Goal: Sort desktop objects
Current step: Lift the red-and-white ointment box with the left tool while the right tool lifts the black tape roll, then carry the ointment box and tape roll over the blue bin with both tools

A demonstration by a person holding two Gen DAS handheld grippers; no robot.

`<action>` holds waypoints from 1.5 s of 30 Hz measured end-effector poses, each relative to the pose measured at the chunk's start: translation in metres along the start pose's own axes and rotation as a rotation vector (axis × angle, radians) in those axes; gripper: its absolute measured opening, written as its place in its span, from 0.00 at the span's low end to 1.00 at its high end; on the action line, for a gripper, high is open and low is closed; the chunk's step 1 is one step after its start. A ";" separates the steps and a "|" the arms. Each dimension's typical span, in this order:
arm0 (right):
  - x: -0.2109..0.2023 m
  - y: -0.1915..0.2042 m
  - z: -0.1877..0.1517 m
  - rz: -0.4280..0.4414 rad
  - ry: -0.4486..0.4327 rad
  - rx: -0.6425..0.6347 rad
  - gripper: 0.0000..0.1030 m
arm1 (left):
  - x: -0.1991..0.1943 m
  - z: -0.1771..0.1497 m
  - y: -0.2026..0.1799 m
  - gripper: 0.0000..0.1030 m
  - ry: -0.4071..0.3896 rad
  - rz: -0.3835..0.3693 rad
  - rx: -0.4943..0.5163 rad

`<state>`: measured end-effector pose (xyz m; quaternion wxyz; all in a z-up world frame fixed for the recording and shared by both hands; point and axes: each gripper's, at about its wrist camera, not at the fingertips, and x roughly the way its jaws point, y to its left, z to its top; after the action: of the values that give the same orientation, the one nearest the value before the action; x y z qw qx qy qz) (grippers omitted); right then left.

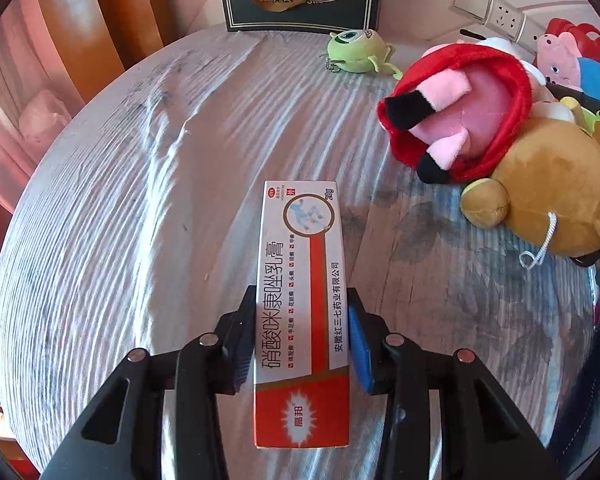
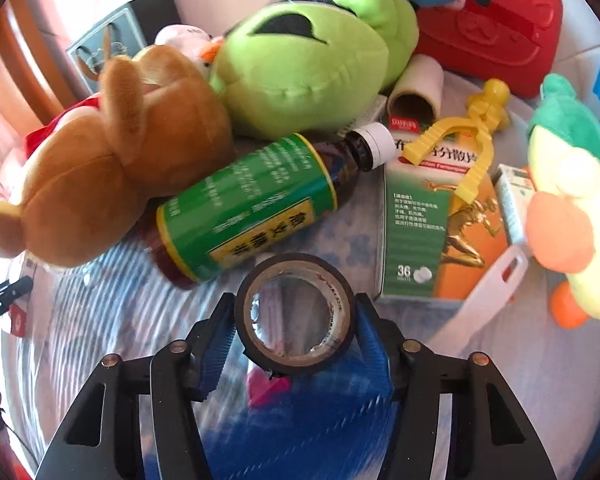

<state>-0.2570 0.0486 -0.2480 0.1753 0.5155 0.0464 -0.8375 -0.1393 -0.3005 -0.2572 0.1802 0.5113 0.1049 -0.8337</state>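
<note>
Clamping jaws: left gripper (image 1: 302,336) pinches a light, crushable carton (image 1: 302,300) mid-length; right gripper (image 2: 296,336) squeezes a stiff tape roll (image 2: 296,316) across its rim.

— What is lying between the blue pads in the left view?
— A long white and red ointment box (image 1: 302,312), pointing away over the pale striped tabletop (image 1: 140,200).
— And in the right view?
— A roll of black tape (image 2: 296,316) is sitting gripped on edge, its hole facing the camera.
</note>
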 end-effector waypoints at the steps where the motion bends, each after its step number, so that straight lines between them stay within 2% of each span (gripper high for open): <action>1: -0.005 0.002 -0.001 -0.006 -0.005 -0.008 0.56 | -0.006 -0.002 -0.001 0.39 -0.010 -0.004 0.000; 6: -0.042 0.011 -0.004 -0.040 -0.062 -0.042 0.56 | -0.039 -0.013 -0.006 0.39 -0.044 -0.014 0.014; 12: -0.092 0.030 -0.024 -0.104 -0.147 -0.058 0.56 | -0.104 -0.033 -0.027 0.39 -0.123 -0.041 0.066; 17: -0.154 0.046 -0.042 -0.172 -0.255 -0.076 0.56 | -0.168 -0.043 -0.065 0.39 -0.236 -0.097 0.153; 25: -0.266 0.031 -0.066 -0.265 -0.436 -0.079 0.56 | -0.251 -0.048 -0.147 0.39 -0.381 -0.243 0.279; 30: -0.332 -0.002 -0.083 -0.331 -0.540 -0.065 0.56 | -0.296 -0.060 -0.216 0.39 -0.452 -0.329 0.354; 35: -0.382 -0.055 -0.106 -0.382 -0.629 0.004 0.56 | -0.335 -0.075 -0.293 0.39 -0.515 -0.420 0.443; 42: -0.438 -0.125 -0.134 -0.461 -0.716 0.065 0.56 | -0.384 -0.101 -0.398 0.39 -0.615 -0.504 0.539; 45: -0.455 -0.162 -0.148 -0.506 -0.734 0.110 0.56 | -0.401 -0.116 -0.440 0.39 -0.633 -0.534 0.588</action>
<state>-0.0018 0.3497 0.0668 -0.0578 0.1651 0.0613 -0.9827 -0.0591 0.2199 0.0433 -0.1679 0.2181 -0.0672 -0.9590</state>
